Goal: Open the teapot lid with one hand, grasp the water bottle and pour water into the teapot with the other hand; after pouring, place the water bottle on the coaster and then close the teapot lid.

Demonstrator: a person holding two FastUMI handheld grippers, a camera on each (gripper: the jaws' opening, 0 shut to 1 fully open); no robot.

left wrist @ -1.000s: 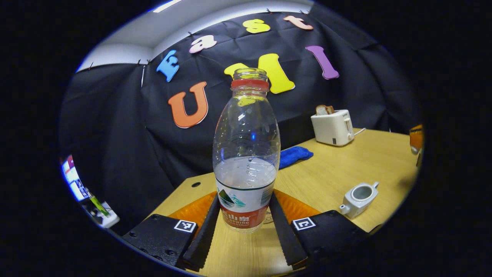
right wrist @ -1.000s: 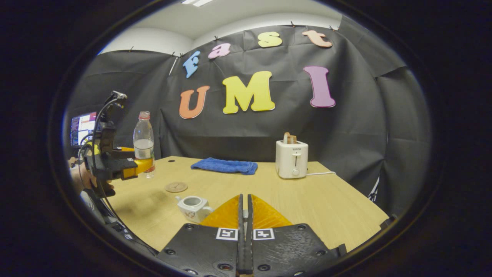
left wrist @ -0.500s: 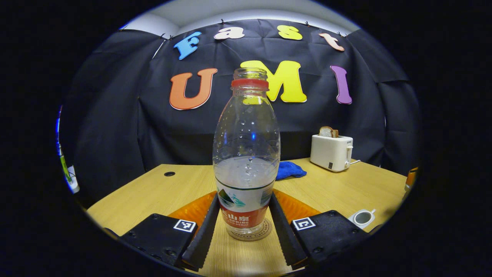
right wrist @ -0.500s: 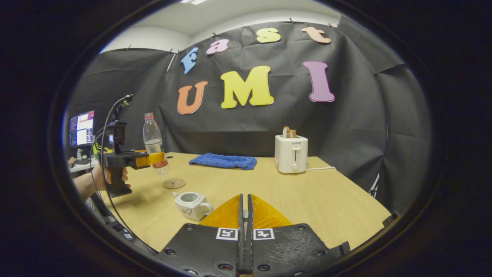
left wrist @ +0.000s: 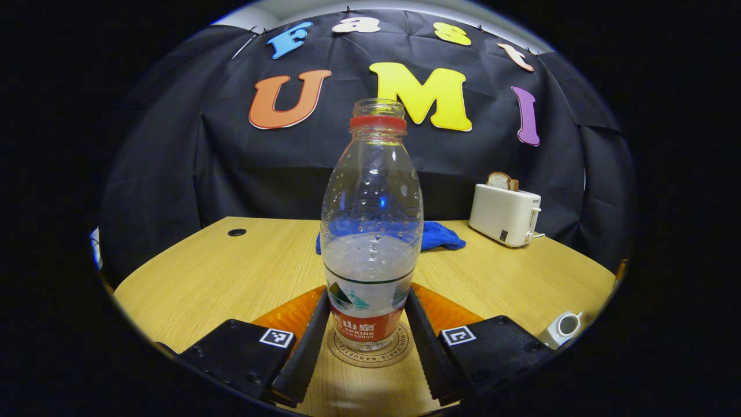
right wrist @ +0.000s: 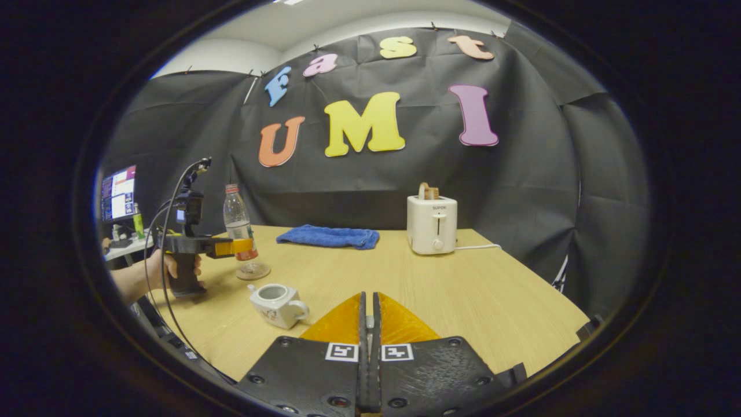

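Note:
A clear water bottle (left wrist: 370,231), uncapped and about half full, stands upright with its base on the round coaster (left wrist: 399,352). My left gripper (left wrist: 368,298) is shut on its label, one finger on each side. In the right gripper view a hand holds that left gripper (right wrist: 234,248) around the bottle (right wrist: 236,217) at the table's left. The white teapot (right wrist: 277,304) sits lidless in front of it, and also shows as the teapot (left wrist: 560,329) at the lower right of the left gripper view. My right gripper (right wrist: 369,324) is shut above the table, with a thin pale sliver, apparently the lid's knob, between its fingers.
A white toaster (right wrist: 431,223) with bread in it stands at the back right, its cord running right. A blue cloth (right wrist: 329,236) lies along the table's back edge. A monitor (right wrist: 117,192) glows beyond the left edge. The table (right wrist: 463,301) is light wood.
My left gripper carried the bottle over the coaster and lowered it onto it, keeping it upright. The right gripper stayed shut and barely shifted.

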